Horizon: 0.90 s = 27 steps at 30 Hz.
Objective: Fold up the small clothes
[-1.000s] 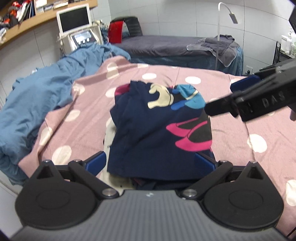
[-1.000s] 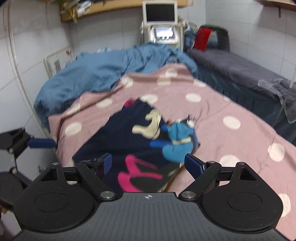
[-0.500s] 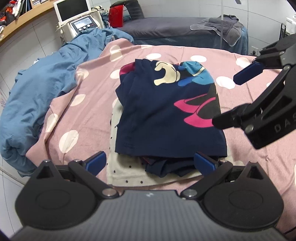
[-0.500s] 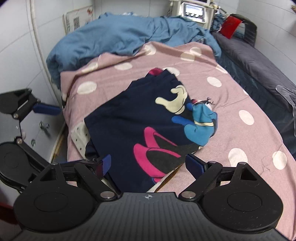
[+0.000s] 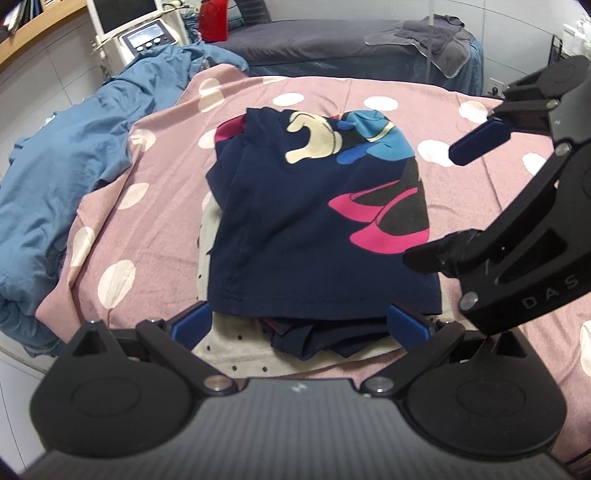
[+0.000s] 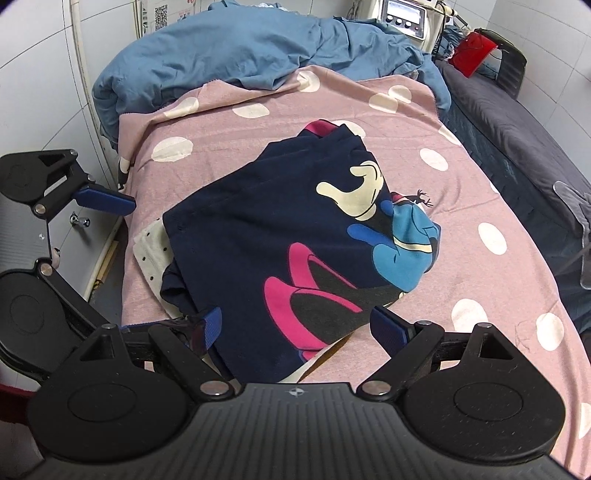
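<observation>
A folded navy garment with a cartoon print lies on the pink spotted blanket, on top of a pale dotted cloth. It also shows in the right wrist view. My left gripper is open and empty, hovering at the garment's near edge. My right gripper is open and empty, over the garment's printed side; it shows at the right of the left wrist view. The left gripper shows at the left edge of the right wrist view.
A crumpled blue duvet lies at the blanket's left and far side. A grey treatment bed stands beyond. A white machine with a screen stands at the back. The bed edge and a tiled wall lie behind the left gripper.
Both grippers have lifted and pulled back from the garment, open and empty throughout. The garment has stayed folded in place.
</observation>
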### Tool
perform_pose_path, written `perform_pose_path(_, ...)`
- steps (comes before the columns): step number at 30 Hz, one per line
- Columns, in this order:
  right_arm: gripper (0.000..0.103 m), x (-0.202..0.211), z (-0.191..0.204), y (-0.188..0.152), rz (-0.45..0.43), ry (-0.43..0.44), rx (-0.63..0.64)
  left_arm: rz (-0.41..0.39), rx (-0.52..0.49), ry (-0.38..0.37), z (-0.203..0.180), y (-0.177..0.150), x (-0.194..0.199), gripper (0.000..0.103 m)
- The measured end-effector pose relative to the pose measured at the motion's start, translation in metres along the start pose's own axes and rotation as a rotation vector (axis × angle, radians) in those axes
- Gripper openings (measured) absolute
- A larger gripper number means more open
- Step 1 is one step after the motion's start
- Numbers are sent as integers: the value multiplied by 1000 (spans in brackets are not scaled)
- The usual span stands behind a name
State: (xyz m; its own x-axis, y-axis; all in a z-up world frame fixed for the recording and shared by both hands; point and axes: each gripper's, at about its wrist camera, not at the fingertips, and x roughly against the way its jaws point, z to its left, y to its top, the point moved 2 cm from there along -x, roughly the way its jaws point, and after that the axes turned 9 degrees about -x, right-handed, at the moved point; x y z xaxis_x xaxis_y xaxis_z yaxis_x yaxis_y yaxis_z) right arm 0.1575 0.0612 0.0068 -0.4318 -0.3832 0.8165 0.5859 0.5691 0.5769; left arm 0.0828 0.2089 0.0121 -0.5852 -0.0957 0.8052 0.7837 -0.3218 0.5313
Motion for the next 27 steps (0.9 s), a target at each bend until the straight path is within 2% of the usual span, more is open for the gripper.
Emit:
perform_pose_path(8, 103, -1, 0, 2, 2, -8, 3, -1, 26, -51, -1, 3, -2, 103)
perform_pose_path(19, 103, -3, -1, 2, 10, -10, -4, 17, 23, -31, -2, 3, -4, 103)
perform_pose_path(27, 103, -5, -1, 2, 12, -5, -15, -12, 18, -29, -2, 1, -2, 103)
